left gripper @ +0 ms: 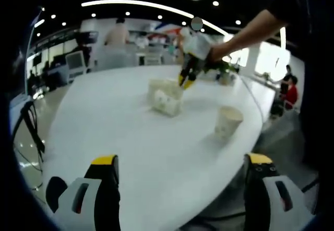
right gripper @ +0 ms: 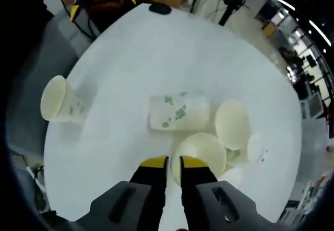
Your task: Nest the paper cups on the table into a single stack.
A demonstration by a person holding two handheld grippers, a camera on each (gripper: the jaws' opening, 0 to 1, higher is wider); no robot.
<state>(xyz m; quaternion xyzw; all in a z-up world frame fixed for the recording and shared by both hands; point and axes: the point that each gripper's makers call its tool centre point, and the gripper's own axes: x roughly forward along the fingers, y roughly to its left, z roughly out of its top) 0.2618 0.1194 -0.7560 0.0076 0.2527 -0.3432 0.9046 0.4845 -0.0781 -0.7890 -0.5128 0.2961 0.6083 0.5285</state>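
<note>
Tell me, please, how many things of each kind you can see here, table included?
Paper cups: 4 clear; a small round shape beside the far-right one may be a fifth, too unclear to count
Tools: 2, the left tool and the right tool
Table: 1
Total: 7

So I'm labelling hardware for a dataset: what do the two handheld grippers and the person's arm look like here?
The left gripper has two black jaws with yellow tips, each set in a pale grey housing with a dark slot. The right gripper matches: black jaws, yellow tips, grey housings. In the left gripper view it also shows a whitish body. The person's arm wears a dark short sleeve.
</note>
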